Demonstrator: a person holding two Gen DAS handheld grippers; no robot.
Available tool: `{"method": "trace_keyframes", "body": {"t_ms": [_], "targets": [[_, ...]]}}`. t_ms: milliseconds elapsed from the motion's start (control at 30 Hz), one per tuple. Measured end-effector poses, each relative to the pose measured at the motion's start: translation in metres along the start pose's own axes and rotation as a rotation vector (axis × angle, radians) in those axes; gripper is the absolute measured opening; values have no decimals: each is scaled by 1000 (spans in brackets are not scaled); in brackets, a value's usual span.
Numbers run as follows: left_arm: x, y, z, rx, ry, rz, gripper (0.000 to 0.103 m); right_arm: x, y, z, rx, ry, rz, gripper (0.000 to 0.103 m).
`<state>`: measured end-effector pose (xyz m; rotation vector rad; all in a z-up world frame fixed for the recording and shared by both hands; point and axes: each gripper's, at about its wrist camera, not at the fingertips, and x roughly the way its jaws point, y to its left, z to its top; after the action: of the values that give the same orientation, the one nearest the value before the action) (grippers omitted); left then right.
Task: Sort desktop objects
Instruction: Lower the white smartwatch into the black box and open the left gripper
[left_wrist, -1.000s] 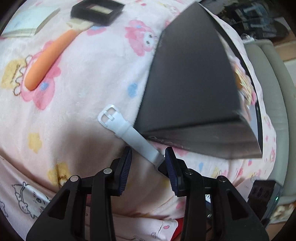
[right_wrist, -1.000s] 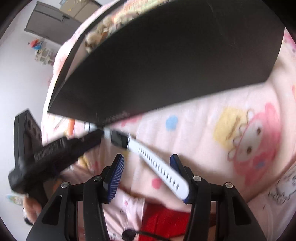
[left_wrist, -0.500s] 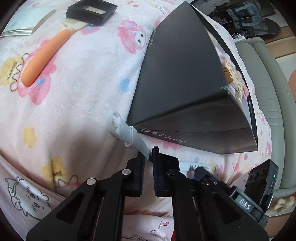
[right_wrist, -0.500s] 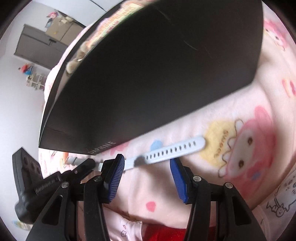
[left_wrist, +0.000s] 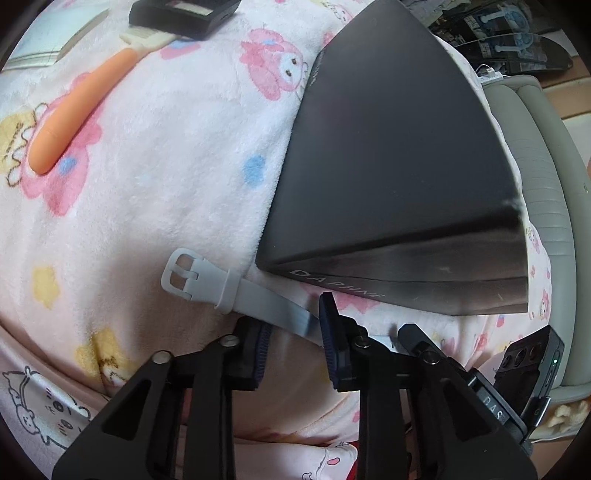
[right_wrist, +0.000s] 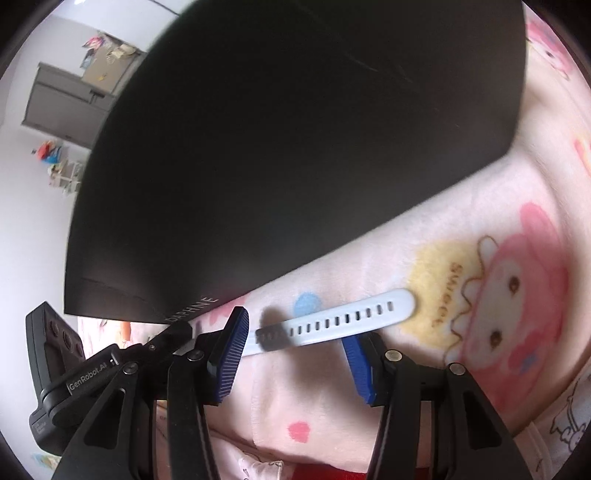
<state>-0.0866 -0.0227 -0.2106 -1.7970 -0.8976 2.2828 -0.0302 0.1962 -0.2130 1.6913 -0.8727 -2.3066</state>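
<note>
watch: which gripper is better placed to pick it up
Probably left. The left gripper, jaws just opening, has the watch strap running in between its pads. The right gripper, jaws just closing, has it crosswise between them.

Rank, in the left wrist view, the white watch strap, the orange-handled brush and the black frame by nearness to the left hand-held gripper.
1. White watch strap: between the left hand-held gripper fingers.
2. Orange-handled brush: upper left on the blanket.
3. Black frame: top edge, past the brush's head.
</note>
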Motion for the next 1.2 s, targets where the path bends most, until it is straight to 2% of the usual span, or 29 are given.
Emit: {"method": "trace_keyframes", "body": {"t_ms": [33, 67, 167, 333, 433, 500, 600, 700, 733, 767, 833, 933, 1000, 1033, 1100, 1133, 1200], "targets": [[-3, -2, -2, 11, -10, -4, 8, -1, 2, -2, -9, -3, 6, 30], [-6, -4, -4, 23, -15, -9, 4, -2, 3, -5, -20, -9, 5, 22], [-21, -12, -12, 64, -40, -39, 2, -11, 16, -16, -95, -52, -28, 14], [-55, -38, -29, 138, -90, -99, 2, -38, 51, -43, -295, -160, -45, 7], [-92, -54, -29, 212, -141, -128, 2, -64, 60, -49, -314, -197, 13, 6], [-111, -73, -24, 248, -177, -159, 2, -81, 81, -55, -335, -243, 54, 6], [-122, -111, -9, 307, -235, -188, 3, -130, 73, -27, -373, -313, 101, 6], [-120, -132, 16, 330, -256, -186, 3, -145, 73, 36, -387, -374, 118, 6], [-112, -137, 23, 329, -256, -186, 3, -149, 74, 45, -391, -397, 105, 6], [-105, -139, 29, 327, -250, -182, 3, -155, 85, 71, -402, -408, 88, 6], [-90, -142, 39, 330, -229, -172, 3, -141, 79, 95, -421, -398, 61, 6], [-62, -139, 49, 330, -168, -118, 3, -138, 57, 121, -424, -328, 12, 7], [-45, -133, 51, 317, -125, -68, 7, -126, 40, 131, -385, -269, -11, 7], [-43, -129, 51, 311, -121, -54, 13, -118, 31, 133, -360, -240, -19, 7], [-46, -122, 54, 296, -137, -48, 16, -108, 23, 141, -312, -205, -39, 9], [-49, -119, 56, 286, -149, -44, 18, -112, 22, 141, -306, -213, -31, 11], [-58, -115, 59, 281, -165, -41, 24, -122, 21, 141, -300, -263, -22, 20]]}}
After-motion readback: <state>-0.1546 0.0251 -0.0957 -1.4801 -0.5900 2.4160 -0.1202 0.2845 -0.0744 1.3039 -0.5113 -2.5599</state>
